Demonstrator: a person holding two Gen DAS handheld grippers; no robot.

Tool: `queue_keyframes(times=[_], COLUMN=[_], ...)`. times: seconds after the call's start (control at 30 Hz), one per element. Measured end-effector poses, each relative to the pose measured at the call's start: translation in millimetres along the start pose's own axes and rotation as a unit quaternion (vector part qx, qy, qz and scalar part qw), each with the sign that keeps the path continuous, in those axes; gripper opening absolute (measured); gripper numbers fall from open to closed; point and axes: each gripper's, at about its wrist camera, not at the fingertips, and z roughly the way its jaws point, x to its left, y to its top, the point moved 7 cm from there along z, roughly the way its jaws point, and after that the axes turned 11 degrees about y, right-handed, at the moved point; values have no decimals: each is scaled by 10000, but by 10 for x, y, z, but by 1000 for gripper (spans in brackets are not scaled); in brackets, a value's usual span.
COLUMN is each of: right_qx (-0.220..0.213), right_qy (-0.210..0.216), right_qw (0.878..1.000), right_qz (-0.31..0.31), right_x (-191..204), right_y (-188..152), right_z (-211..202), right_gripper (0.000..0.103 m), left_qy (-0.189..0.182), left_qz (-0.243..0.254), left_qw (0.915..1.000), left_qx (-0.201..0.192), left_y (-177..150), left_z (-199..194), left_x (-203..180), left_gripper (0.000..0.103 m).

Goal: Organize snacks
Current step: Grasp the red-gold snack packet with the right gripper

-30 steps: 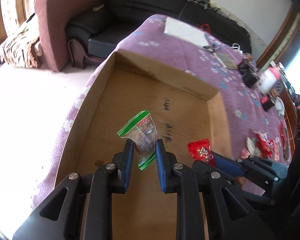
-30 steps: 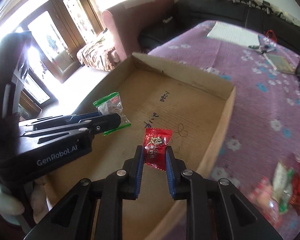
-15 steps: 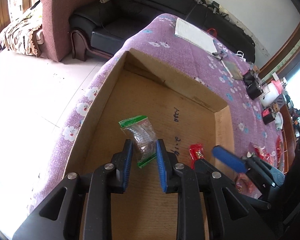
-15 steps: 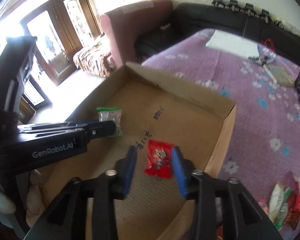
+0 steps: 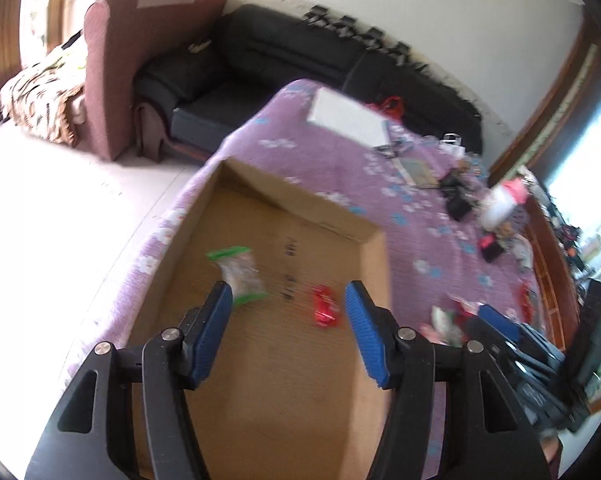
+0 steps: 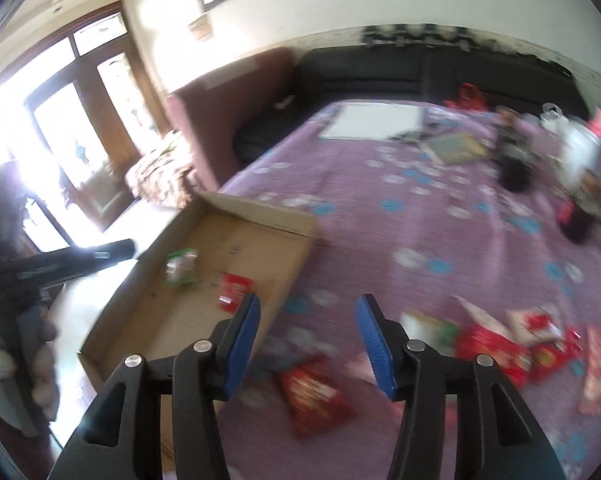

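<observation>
On my left, the left gripper (image 5: 286, 292) stands over the box (image 5: 204, 216), jaws just opened wide with nothing between them; the green packet (image 5: 238, 274) lies on the box floor by the left pad, the red packet (image 5: 326, 311) beside it to the right. Further right, my right gripper (image 6: 306, 306) has also just opened, empty, and sits over the purple cloth (image 6: 380, 168) past the box wall, facing the loose pile (image 6: 496, 342). The next step, I judge, is another pick: I'd settle on one packet at the pile's edge, such as the dark red bag (image 6: 314, 396), and pinch its crimped end so neighbours aren't dragged. The box is plain corrugated card, shallow and open-topped; the packets are thin, glossy film, pillow-shaped and likely slippery; the cloth looks soft and flower-printed.
</observation>
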Motion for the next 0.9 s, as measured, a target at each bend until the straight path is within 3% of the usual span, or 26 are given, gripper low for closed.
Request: queue_keyframes(times=[0.17, 0.3, 0.43, 0.53, 0.7, 0.8, 0.9], right_qx=[235, 495, 653, 477, 690, 849, 875], right_qy=[-184, -166, -294, 77, 367, 367, 285], right_qw=[9985, 9974, 9972, 9988, 9963, 9948, 9945], right_qz=[467, 495, 238, 73, -353, -431, -501], right_x=[-508, -601, -538, -324, 15, 75, 95], right_y=[-351, -603, -742, -709, -674, -690, -700], right_z=[-133, -60, 37, 26, 311, 518, 590], right_gripper=[53, 53, 52, 52, 50, 38, 36], left_qy=[-382, -537, -666, -693, -611, -586, -574], left_qz=[156, 396, 536, 557, 469, 436, 454], left_qw=[9991, 9975, 9958, 9957, 9969, 9971, 9971], left_qx=[64, 236, 333, 270, 162, 200, 221], left_y=[-242, -426, -539, -555, -524, -551, -572], left_z=[-135, -105, -126, -188, -203, -193, -182], left_x=[-354, -654, -878, -946, -935, -910, -914], left_gripper=[58, 58, 58, 58, 58, 58, 58])
